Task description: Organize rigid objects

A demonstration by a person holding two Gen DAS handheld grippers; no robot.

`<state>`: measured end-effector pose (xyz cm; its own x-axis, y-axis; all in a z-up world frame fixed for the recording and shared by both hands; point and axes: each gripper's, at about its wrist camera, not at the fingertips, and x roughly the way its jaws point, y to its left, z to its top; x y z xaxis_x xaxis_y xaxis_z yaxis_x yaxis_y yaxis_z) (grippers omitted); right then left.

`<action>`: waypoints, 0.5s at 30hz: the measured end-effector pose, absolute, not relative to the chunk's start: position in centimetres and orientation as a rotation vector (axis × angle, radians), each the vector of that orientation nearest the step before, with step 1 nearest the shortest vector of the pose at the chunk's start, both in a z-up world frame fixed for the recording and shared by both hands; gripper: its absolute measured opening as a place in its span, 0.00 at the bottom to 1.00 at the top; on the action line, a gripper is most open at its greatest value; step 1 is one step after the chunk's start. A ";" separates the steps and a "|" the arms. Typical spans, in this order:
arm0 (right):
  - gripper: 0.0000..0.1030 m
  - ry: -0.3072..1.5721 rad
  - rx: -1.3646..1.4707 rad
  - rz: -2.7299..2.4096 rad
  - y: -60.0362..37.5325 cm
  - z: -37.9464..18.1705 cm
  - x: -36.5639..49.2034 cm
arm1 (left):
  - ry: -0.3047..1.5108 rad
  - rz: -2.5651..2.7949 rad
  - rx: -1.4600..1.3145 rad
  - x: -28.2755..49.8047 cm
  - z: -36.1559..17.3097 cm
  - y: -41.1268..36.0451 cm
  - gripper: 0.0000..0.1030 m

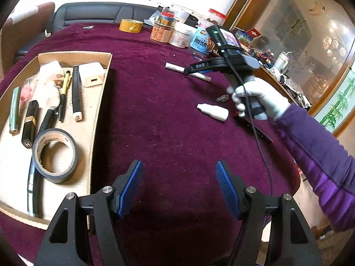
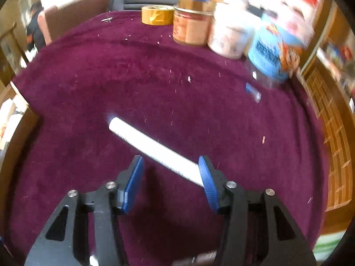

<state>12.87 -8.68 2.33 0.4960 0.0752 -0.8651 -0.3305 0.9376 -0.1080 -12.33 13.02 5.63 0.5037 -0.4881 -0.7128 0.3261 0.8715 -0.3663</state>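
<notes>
**Both grippers spread over the purple cloth, white stick under the right one**

The left gripper (image 1: 178, 186) hangs spread above bare purple tablecloth (image 1: 159, 110), holding nothing. Just to its left sits a shallow cardboard tray (image 1: 97, 102) holding a roll of black tape (image 1: 55, 155), pens, a lipstick and a white charger (image 1: 92, 77).

The right gripper (image 2: 170, 177), gripped by a white-gloved hand (image 1: 257, 102), is also spread. A white stick (image 2: 153, 149) lies slanted on the cloth, its near end passing behind the right finger; whether they touch is unclear. A small white bottle (image 1: 213, 112) lies on the cloth near the gloved hand. Jars (image 2: 192, 28) and yellow tape (image 2: 157, 14) stand at the far edge.
</notes>
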 end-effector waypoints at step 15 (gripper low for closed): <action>0.11 1.147 -0.027 0.305 -11.5 3.0 7.9 | 0.944 -0.518 -0.181 -12.0 5.4 12.0 0.60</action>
